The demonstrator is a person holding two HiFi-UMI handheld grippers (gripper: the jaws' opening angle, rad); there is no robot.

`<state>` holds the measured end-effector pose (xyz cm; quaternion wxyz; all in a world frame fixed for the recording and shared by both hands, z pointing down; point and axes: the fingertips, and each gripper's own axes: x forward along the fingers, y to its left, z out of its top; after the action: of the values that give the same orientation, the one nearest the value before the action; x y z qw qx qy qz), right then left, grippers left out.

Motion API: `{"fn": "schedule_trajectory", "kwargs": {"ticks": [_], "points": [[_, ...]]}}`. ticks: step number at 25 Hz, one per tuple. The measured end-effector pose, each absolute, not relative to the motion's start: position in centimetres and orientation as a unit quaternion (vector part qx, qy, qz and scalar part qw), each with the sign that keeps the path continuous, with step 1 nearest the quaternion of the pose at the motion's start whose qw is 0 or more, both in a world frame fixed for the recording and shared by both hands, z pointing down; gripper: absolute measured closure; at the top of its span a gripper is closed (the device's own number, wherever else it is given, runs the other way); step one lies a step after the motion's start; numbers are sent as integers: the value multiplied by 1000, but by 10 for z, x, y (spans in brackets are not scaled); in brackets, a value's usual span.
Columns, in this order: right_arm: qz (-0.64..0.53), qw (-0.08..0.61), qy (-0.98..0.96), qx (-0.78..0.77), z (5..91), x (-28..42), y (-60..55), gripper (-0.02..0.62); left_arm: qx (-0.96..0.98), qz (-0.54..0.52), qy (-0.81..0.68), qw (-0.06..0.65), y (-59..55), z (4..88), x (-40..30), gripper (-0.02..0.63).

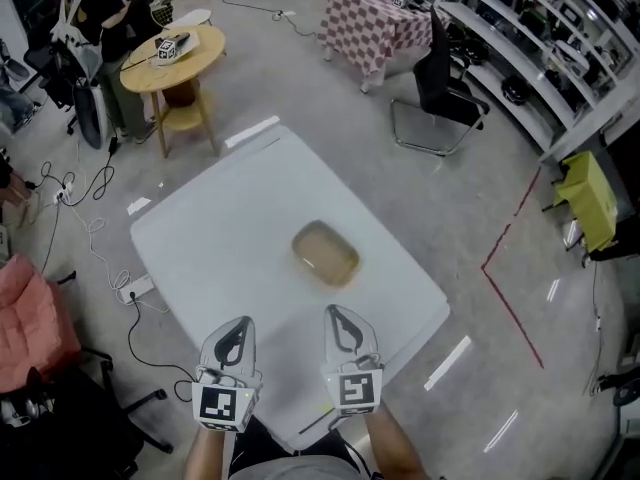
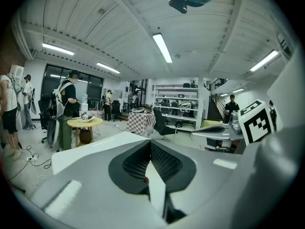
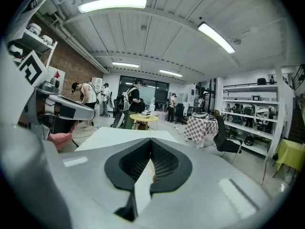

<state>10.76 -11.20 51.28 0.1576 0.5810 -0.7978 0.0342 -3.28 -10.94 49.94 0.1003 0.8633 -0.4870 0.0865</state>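
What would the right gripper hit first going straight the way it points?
Probably the tan oval object on the white table: in the head view it lies just ahead of the right gripper. That gripper's own view looks level, so it might pass above.

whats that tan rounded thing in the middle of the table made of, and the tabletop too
Tan object: probably plastic or silicone. It has rounded corners, an even brownish tint and a dull sheen with a paler rim; from this height it could also be something soft.
Tabletop: seemingly white laminate or painted board, matte. It is flat and uniform, with no grain and only soft reflections.
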Motion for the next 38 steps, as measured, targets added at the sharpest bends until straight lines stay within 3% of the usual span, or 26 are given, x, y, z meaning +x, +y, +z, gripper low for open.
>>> {"fn": "schedule_trajectory", "kwargs": {"ticks": [18,27,33,38], "points": [[58,224,-805,547,609,92,-162,591,842,116,-506,150,-149,583,-50,594],[39,268,-793,546,623,96,-172,586,838,115,-510,156,-155,583,-49,594],[-45,349,-769,534,632,89,-184,409,837,110,-511,165,-156,585,-48,594],[-67,399,-759,509,655,84,-188,311,837,110,-509,167,-154,591,-48,594]]}}
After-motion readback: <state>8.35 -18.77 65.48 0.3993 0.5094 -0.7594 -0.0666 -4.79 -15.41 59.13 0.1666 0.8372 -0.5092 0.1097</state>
